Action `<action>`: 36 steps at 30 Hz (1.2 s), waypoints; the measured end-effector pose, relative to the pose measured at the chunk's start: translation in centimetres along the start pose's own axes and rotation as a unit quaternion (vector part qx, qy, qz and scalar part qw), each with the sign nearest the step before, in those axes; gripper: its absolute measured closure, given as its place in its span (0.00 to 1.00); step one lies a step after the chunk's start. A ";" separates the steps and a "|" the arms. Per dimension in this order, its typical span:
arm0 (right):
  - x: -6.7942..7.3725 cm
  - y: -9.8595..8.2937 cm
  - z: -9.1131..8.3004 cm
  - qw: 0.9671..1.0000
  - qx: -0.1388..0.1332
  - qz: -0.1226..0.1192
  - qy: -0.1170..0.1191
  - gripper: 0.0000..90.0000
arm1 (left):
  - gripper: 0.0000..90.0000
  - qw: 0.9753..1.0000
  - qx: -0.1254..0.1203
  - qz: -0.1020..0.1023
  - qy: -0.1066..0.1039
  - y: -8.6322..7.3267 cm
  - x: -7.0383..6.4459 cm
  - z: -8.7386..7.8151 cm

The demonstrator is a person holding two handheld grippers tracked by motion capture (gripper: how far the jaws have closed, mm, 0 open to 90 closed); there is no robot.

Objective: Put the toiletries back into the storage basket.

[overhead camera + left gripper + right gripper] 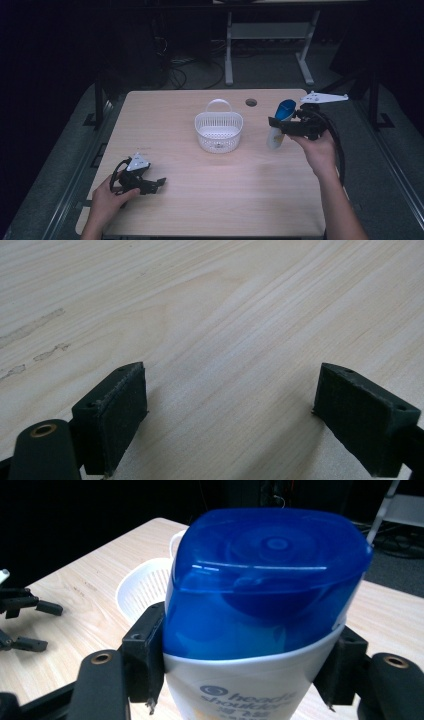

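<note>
Gripping the shampoo bottle [260,630] just under its blue cap [265,575], the right claw [283,125] has its two jaws pressed against the white body on either side, with the bottle held near the right edge of the worktop [210,200] and well to the right of the white basket [218,131]. From the high view I cannot tell whether the base touches the wood or hangs just above it.

The main risk, as I judge it, is slip — the bottle is smooth, rounded plastic that flares toward the cap, and the pads bear on a narrow band of it. A loosened squeeze or a quick swing could let it slide down or twist between the jaws. Held so high, the heavy lower body could also pendulum and tilt.

If the basket is the goal, a second hazard is its rim and upright handle [219,104]: a low or tilted carry could clip either and push the light basket across the worktop or tip it over. The bottle looks tall against the basket, so a drop from height might topple both.

The left claw [230,415] rests low over bare wood at the near left with its jaws wide apart, holding nothing — too far off to steady the basket.
</note>
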State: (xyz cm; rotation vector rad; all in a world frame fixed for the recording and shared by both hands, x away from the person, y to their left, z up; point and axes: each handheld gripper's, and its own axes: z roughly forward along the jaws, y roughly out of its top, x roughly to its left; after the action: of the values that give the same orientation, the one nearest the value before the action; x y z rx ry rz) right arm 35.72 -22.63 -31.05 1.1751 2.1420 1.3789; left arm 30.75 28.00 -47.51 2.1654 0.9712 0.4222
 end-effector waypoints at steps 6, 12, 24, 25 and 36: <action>0.3 1.0 0.5 1.000 -0.003 -0.006 0.005 0.38 | 0.15 1.000 0.000 0.000 0.000 0.0 0.0 0.0; 0.5 1.9 1.1 1.000 -0.007 -0.007 0.011 0.38 | 0.15 1.000 0.000 0.000 0.000 0.0 0.0 0.0; 1.0 3.3 2.8 1.000 -0.007 -0.011 0.019 0.37 | 0.15 1.000 -0.001 0.000 0.000 0.0 0.0 0.0; 1.2 3.5 3.1 1.000 -0.007 -0.013 0.020 0.38 | 0.15 1.000 -0.001 0.000 0.000 0.0 0.0 0.0; 1.9 5.0 4.4 0.999 -0.005 -0.022 0.028 0.38 | 0.15 1.000 -0.002 0.000 0.000 0.0 0.0 0.0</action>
State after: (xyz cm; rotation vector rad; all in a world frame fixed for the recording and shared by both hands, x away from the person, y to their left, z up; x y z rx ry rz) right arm 39.73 -17.56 -28.52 1.0916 2.1824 1.4180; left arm 30.75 27.99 -47.53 2.1621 0.9711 0.4235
